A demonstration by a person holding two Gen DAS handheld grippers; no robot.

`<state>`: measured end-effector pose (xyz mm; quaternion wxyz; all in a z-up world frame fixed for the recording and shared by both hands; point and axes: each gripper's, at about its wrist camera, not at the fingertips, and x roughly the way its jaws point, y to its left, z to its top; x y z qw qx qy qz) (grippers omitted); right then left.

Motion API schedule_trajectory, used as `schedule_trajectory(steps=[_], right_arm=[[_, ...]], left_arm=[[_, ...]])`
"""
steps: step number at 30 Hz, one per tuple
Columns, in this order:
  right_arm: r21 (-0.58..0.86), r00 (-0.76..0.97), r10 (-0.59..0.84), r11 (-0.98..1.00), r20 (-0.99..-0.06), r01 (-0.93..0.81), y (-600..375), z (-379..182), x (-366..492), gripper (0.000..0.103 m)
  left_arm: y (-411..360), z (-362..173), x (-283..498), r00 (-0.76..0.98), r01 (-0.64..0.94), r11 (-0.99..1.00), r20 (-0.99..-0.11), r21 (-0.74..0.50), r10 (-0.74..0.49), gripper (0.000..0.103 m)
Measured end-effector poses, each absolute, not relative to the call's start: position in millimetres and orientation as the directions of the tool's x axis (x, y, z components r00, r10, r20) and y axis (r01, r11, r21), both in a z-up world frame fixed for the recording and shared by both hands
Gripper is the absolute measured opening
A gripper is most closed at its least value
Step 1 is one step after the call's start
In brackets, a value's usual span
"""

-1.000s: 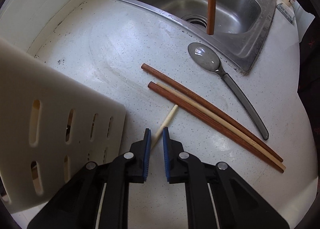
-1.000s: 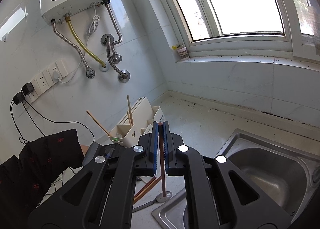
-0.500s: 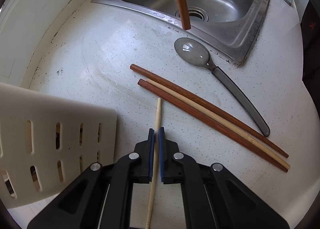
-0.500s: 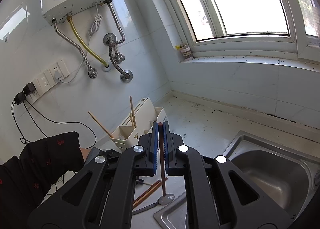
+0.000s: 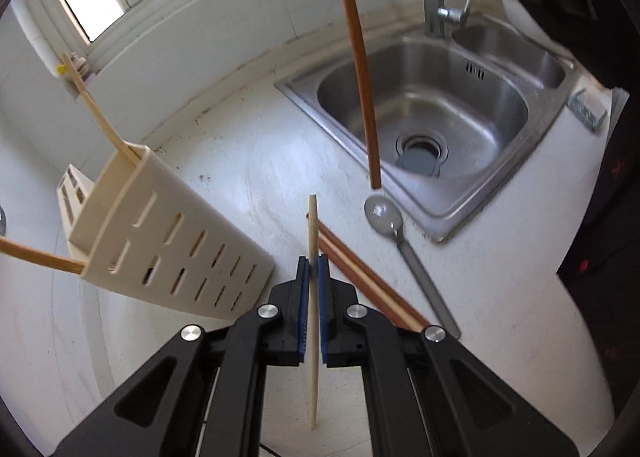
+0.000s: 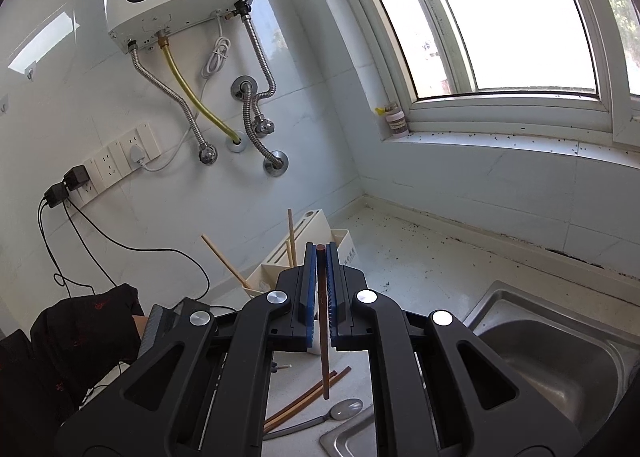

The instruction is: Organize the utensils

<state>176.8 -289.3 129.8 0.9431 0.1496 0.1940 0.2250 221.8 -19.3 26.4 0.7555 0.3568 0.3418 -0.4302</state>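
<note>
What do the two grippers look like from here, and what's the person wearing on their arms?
Both the left gripper and the right gripper are black plastic, with angular arms that have triangular cut-outs, round silver bolt heads at the joints, and ribbed blue pads on the inner faces of the fingers. The sleeve is black fabric with small red markings.

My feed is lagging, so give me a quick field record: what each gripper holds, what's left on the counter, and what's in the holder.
left gripper: shut on pale chopstick, lifted off the counter
right gripper: shut on dark brown chopstick, hanging tip down near the sink edge
counter: chopsticks lying in a bundle, grey spoon beside the sink
utensil holder: cream, slotted, two pale chopsticks sticking out
person: dark sleeve at the left in the right wrist view
</note>
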Motion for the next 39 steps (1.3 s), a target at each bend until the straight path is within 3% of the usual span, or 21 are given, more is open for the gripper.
schedule_trajectory(steps=[10,16,32,35,39], right_arm=[[0.340,0.815,0.518,0.839,-0.260,-0.425,-268,153,177,0.005],[0.330,0.804,0.539,0.828,-0.249,-0.453,-258,159,174,0.005],[0.328,0.822,0.509,0.845,-0.255,-0.422,-271,153,167,0.005],[0.329,0.830,0.497,0.851,-0.254,-0.410,-278,152,166,0.005],[0.328,0.837,0.484,0.858,-0.255,-0.395,-285,150,164,0.005]], left_arm=[[-1,84,198,0.494,0.835,0.519,-0.666,0.184,-0.559,0.003],[9,97,188,0.531,0.811,0.563,-0.608,0.162,-0.590,0.000],[-19,47,188,0.458,0.850,0.483,-0.750,0.212,-0.478,0.001],[-25,32,196,0.436,0.857,0.470,-0.784,0.212,-0.442,0.022],[-33,14,207,0.406,0.870,0.451,-0.811,0.202,-0.421,0.025]])
